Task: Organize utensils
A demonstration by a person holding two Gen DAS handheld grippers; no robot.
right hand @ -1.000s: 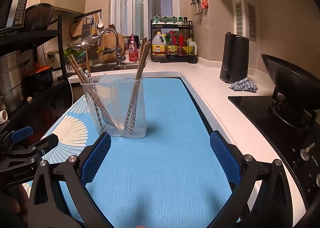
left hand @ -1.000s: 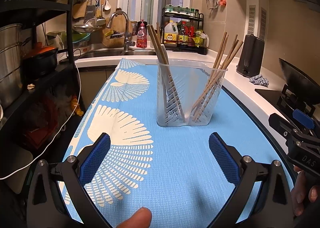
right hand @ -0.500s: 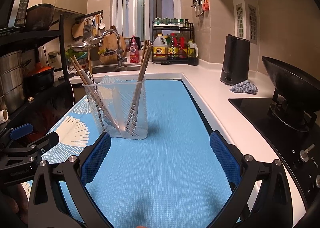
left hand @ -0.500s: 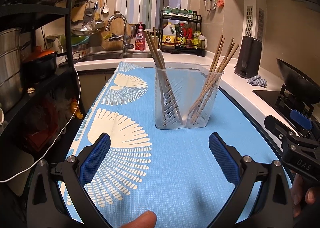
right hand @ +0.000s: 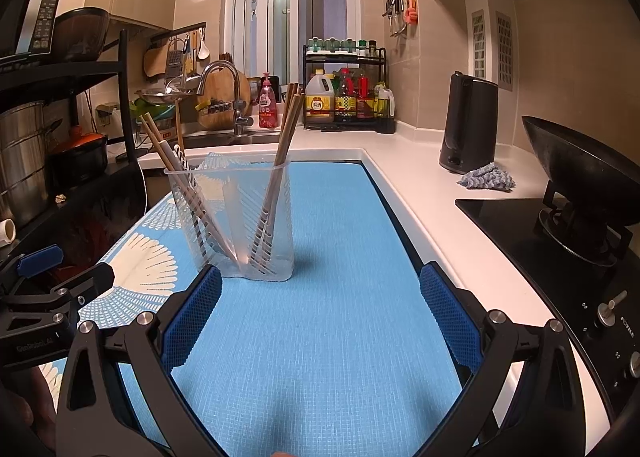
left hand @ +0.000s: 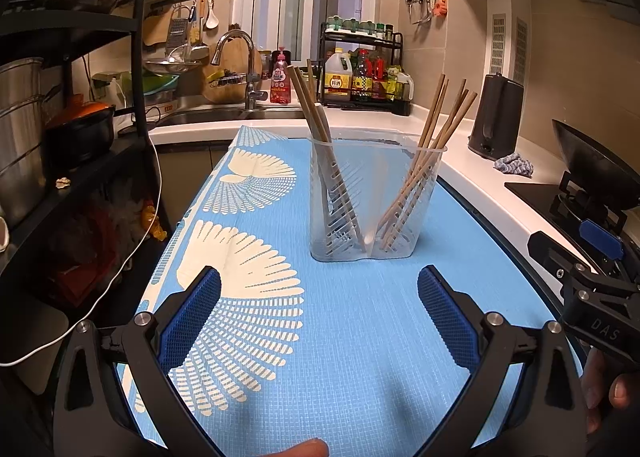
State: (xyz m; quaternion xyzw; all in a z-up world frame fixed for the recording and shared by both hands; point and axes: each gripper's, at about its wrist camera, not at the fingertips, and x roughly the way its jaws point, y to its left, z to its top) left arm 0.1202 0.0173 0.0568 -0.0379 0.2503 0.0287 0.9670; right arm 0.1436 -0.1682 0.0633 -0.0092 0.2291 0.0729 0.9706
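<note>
A clear plastic utensil holder [left hand: 372, 201] stands upright on the blue mat [left hand: 340, 337]. Wooden chopsticks lean in both its halves: one bunch [left hand: 316, 113] to the left, another bunch [left hand: 440, 117] to the right. My left gripper [left hand: 319, 311] is open, empty, a short way in front of the holder. In the right wrist view the same holder [right hand: 236, 217] sits ahead and left of my right gripper [right hand: 320, 313], which is also open and empty. Each gripper's body shows at the edge of the other's view.
A sink and tap [left hand: 240, 69] lie beyond the mat, with a bottle rack [left hand: 364, 77] beside them. A black kettle [right hand: 468, 125], a grey cloth [right hand: 486, 177] and a wok on the hob [right hand: 580, 169] stand to the right. A black shelf [left hand: 60, 129] with pots is left.
Both views have drifted slightly back and up from the holder. The holder and chopsticks have not moved, and both grippers stay open.
</note>
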